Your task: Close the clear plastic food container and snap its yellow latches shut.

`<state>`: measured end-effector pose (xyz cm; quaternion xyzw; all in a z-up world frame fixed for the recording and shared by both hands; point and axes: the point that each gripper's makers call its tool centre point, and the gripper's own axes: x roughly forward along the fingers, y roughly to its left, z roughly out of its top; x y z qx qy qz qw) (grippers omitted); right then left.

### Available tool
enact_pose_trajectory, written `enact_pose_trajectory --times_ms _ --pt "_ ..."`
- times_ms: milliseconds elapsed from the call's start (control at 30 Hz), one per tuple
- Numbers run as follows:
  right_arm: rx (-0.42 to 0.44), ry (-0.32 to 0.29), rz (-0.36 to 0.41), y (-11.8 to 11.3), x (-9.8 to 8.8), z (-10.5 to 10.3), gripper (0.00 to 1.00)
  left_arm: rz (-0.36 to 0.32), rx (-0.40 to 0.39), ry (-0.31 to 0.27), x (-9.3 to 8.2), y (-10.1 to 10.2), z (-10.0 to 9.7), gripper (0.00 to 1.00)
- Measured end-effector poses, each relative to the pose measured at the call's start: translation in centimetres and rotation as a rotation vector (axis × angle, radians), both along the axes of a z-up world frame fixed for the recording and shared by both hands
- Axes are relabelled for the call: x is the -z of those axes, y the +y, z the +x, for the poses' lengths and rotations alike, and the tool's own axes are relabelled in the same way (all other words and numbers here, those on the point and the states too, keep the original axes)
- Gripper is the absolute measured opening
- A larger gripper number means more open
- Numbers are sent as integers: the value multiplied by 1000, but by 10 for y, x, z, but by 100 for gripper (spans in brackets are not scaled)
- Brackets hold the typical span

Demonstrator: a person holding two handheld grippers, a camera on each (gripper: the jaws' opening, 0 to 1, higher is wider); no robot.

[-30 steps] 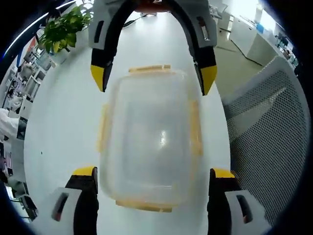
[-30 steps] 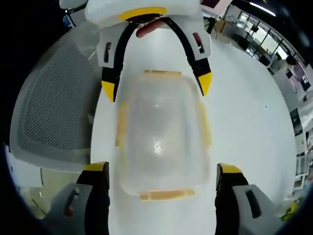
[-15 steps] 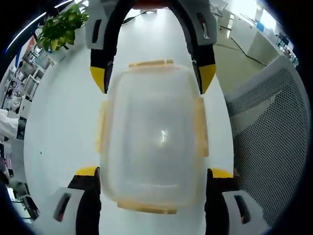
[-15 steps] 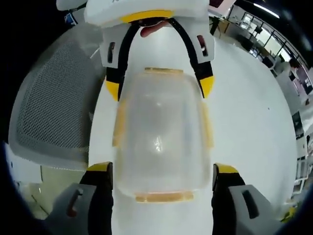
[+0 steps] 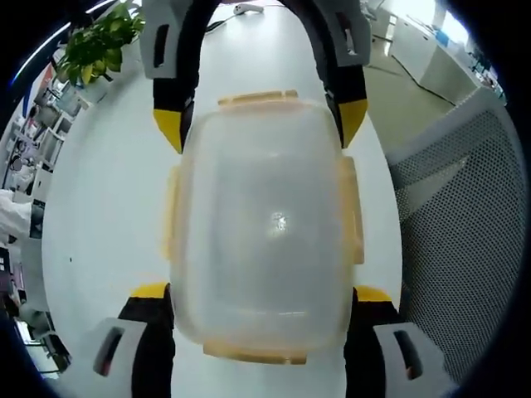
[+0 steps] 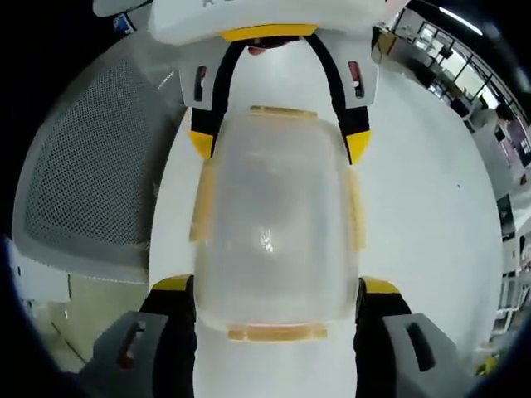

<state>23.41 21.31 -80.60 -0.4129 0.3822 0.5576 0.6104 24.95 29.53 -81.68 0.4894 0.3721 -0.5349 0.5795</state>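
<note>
A clear plastic container [image 5: 261, 215] with its lid on lies on the white table [image 5: 99, 207]. Yellow latches [image 5: 353, 211] stick out from all its sides. My left gripper [image 5: 261, 292] is open, its yellow-tipped jaws straddling the near end of the box, right against its corners. From the opposite end my right gripper [image 5: 261, 124] does the same at the far corners. In the right gripper view the container [image 6: 274, 224] sits between my right gripper [image 6: 275, 286] at the near end and my left gripper [image 6: 280, 143] at the far end. Side latches [image 6: 202, 211] look flared outward.
A grey mesh chair [image 5: 465, 215] stands close to the table edge on one side, also seen as the chair [image 6: 83, 182] in the right gripper view. A green plant [image 5: 104, 46] sits at the table's far corner. Bare white table [image 6: 431, 207] spreads on the other side.
Both grippers have closed in on the container from its two ends. Their jaw tips, which stood off its corners, now flank them. The container itself stays in place.
</note>
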Motion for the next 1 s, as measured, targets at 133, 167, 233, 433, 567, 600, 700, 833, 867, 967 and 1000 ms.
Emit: enact_pose_trajectory --times_ms 133,167,233,433,567,600,700,833,867,967,1000 --pt "4 -3 1 0 0 0 76 -2 -1 0 0 0 0 83" --pt "5 -4 -1 0 0 0 76 -2 -1 0 0 0 0 83" --pt "4 -6 -2 1 0 0 76 -1 -1 0 1 0 0 83" --pt "1 -5 -4 2 0 0 76 -7 -7 -1 0 2 0 83" --pt "1 -5 -8 7 0 0 76 -2 -5 -1 1 6 0 83" --pt "2 -6 -10 9 1 1 76 -1 -5 -1 1 8 1 83" --pt "-1 -7 -15 12 1 2 76 -5 -9 -2 0 13 1 83" --pt "-10 -5 -23 20 1 3 76 -14 -19 0 0 20 2 83" --pt "-12 -6 -25 22 1 4 76 -16 -22 0 0 23 2 83" --pt "-13 -6 -25 29 1 5 76 -18 -27 0 0 30 3 83" --pt "-14 -6 -24 31 1 5 76 -18 -28 0 0 32 3 83"
